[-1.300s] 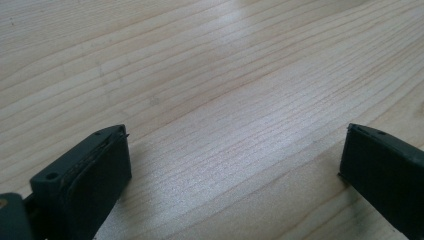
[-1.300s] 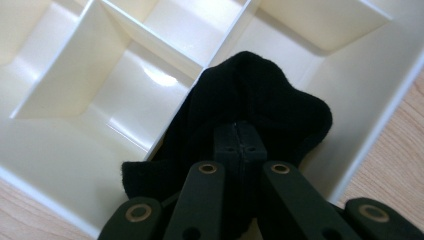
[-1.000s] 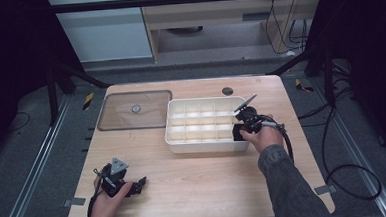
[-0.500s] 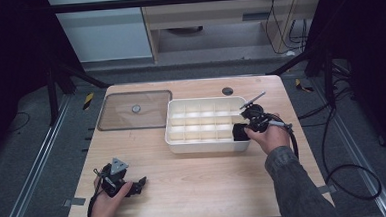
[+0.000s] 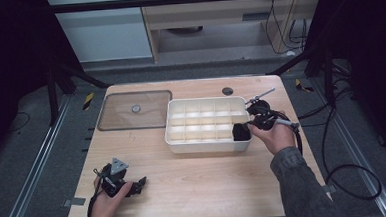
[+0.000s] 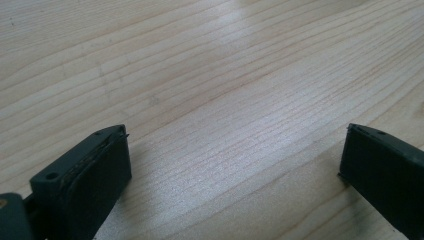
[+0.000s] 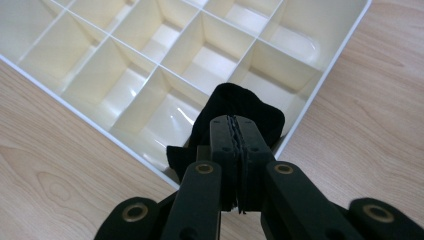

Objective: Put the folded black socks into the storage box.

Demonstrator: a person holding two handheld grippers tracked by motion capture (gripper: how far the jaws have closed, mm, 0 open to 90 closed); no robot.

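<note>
Divided tray [image 5: 202,138] sits on the worktop [image 5: 210,187], centre-right, nearer the far edge. Flat lid [image 5: 135,110] lies just beside the tray's left side, toward the far-left corner. Cloth [image 5: 241,132] hangs over the tray's near-right corner compartment, pinched in the right gripper [image 5: 252,125]. Left gripper [image 5: 135,185] rests near the near-left corner, well apart from the tray.

Black tongs [image 7: 238,135] with brass-coloured screws; grey 3-cornered plate [image 5: 117,166]; camouflage sleeve [image 5: 299,183]; black cable [image 5: 337,173].
</note>
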